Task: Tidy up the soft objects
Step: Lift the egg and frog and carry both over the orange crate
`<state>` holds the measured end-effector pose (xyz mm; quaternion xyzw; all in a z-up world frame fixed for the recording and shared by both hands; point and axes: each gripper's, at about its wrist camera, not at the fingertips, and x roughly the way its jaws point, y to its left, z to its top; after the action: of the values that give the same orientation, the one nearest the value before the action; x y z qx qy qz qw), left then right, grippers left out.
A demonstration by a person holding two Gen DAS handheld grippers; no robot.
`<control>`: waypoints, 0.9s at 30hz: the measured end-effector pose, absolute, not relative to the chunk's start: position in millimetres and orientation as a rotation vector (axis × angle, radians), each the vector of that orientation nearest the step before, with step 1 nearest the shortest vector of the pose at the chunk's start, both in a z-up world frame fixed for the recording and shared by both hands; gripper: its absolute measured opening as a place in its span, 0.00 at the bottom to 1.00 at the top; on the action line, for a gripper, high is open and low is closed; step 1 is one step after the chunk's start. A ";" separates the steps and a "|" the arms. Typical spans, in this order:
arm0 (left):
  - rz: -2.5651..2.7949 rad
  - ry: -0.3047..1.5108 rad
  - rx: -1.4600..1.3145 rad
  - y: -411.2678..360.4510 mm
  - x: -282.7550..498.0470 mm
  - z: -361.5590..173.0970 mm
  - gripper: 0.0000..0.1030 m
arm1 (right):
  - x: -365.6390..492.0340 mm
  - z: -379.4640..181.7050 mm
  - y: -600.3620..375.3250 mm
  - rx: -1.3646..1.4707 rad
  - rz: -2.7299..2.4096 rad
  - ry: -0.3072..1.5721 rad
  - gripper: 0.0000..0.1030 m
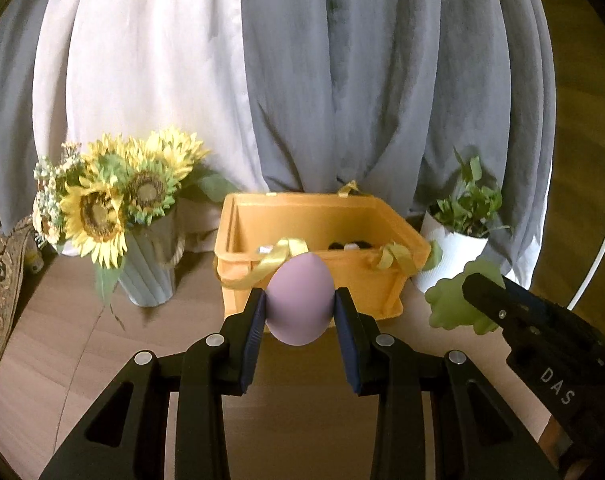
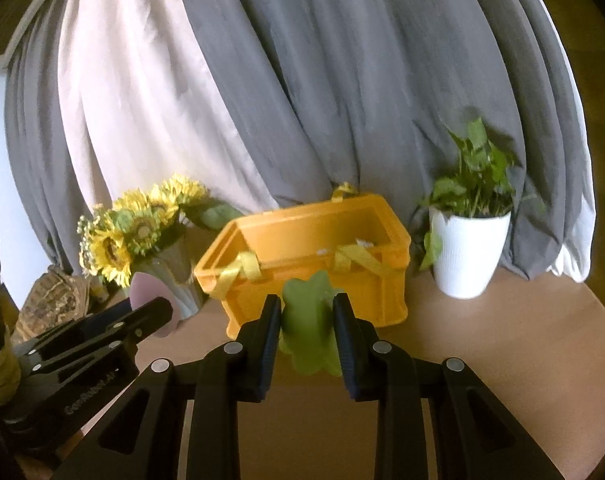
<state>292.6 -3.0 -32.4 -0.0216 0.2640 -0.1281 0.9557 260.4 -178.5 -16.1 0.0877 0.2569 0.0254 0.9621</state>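
In my left gripper I hold a mauve egg-shaped sponge, pinched at its widest part between the two blue-padded fingers, the jaws partway apart and pressing on both of its sides. Its long axis stands close to upright, with the narrower tip pointing up and the blunt end hanging below the pads. It is clear of the wooden tabletop and sits in front of the near wall of the yellow crate, which has yellow ribbon handles draped over its rim. In my right gripper I hold a green lobed soft piece, flat and scalloped at its edge; the jaws are squeezed in on its middle. It stands on edge, with its longer side running up and down, one lobed end poking above the pads and the other spreading out below. It too hangs above the table, just before the crate's near wall. From the left wrist view the right gripper and its green piece show to the right of the crate. To the crate's left stands a vase of sunflowers, to its right a potted plant in a white pot, and grey and pale curtains hang behind.
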 end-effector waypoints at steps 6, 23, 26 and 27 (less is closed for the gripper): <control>-0.249 0.492 -0.043 -4.4 300.6 -18.0 0.33 | 269.4 -0.2 -181.3 0.163 0.066 0.462 0.27; -0.229 0.404 -0.019 -10.3 344.9 17.8 0.33 | 313.8 32.1 -190.1 0.170 0.088 0.337 0.27; -0.232 0.400 -0.020 -11.6 355.7 21.4 0.33 | 323.8 34.6 -189.9 0.167 0.096 0.329 0.27; -0.232 0.397 -0.020 -12.2 359.8 22.3 0.33 | 327.8 35.1 -189.9 0.167 0.100 0.327 0.27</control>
<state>359.8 -12.2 22.3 -0.0098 0.1968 -0.1152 0.9736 327.8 -189.9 35.1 0.0828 0.1625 0.0496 0.9820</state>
